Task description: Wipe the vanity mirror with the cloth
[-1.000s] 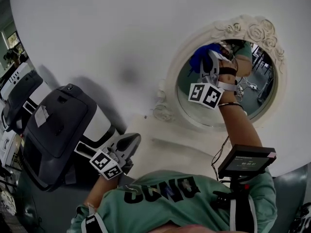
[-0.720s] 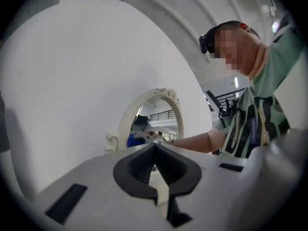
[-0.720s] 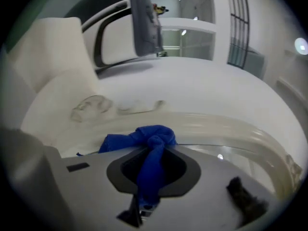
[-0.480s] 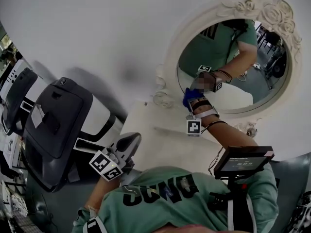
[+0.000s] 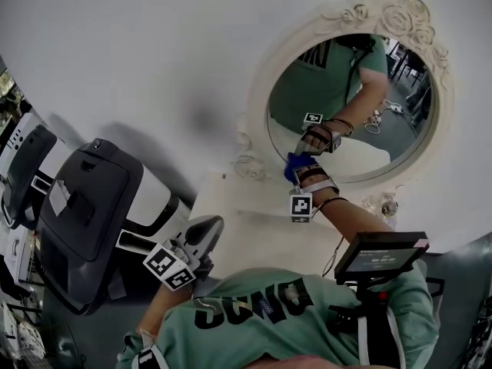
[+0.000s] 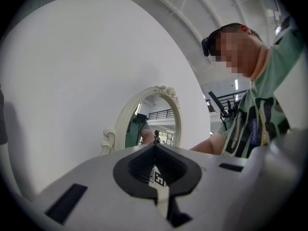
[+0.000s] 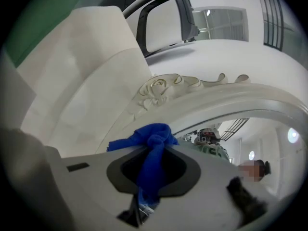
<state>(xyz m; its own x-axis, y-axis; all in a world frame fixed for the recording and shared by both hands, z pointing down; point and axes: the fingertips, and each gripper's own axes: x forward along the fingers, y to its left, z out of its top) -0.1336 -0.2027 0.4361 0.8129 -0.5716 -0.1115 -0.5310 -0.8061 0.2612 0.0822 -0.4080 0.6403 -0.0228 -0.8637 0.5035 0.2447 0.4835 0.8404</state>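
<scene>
Right gripper [image 5: 301, 174] reaches forward to the oval vanity mirror in a white carved-rose frame [image 5: 384, 141]. Its jaws are clamped on a bunched blue cloth [image 5: 295, 161], with a wad poking out past the tips. The cloth sits at the lower left edge of the glass, just beside the frame's inner rim, and meets its own reflection. Contact looks likely but is not certain.

Left gripper [image 5: 201, 233] hangs low and near, left of the white vanity top [image 5: 254, 221] and well apart from the mirror. Its jaws are pressed together on nothing.

Step in hand, as judged: wiping, at the bottom-left of the glass. Most of the pane lies up and to the right. The next move likely calls for sweeping the cloth rightward under even pressure, with a firm clamp and the hard tips kept off the glass and carving
</scene>
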